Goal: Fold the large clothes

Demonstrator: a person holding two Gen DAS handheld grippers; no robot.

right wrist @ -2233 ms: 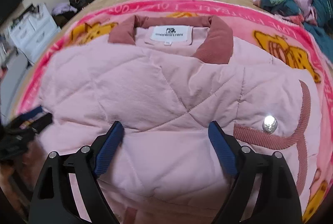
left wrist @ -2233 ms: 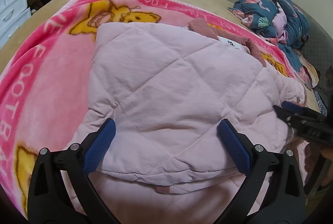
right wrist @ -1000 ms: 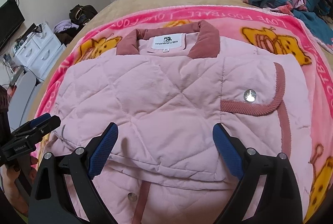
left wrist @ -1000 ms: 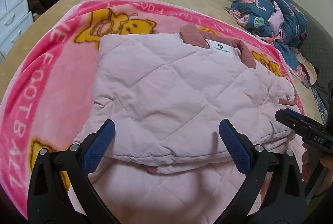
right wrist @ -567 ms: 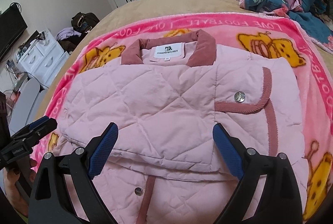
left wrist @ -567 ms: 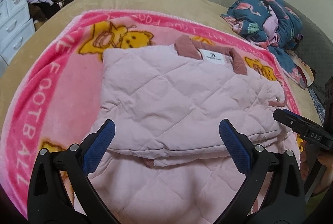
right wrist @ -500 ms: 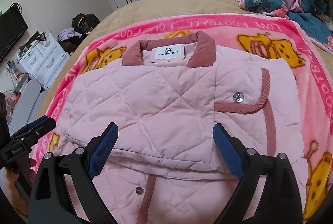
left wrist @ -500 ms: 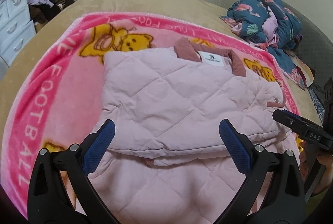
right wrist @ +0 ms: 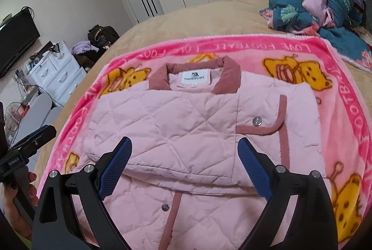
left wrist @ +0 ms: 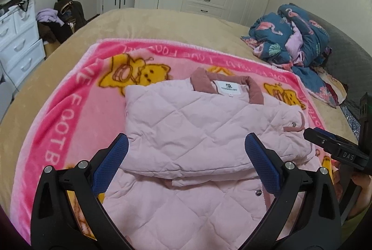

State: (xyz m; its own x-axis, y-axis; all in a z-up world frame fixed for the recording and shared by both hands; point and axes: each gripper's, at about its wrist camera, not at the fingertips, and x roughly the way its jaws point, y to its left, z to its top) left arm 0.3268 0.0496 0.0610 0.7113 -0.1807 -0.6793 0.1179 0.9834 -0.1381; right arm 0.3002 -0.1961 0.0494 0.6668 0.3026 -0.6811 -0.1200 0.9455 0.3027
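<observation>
Two hand-held grippers, left [left wrist: 186, 164] and right [right wrist: 184, 165], wide apart above pink jacket [right wrist: 186, 129].

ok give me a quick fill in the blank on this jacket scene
1. The pink quilted jacket lies on a blanket printed with yellow ____.
2. Both the left tongs and the right tongs are ____.
3. The jacket's collar points ____ from the cameras.

Missing: bears; open; away
</observation>
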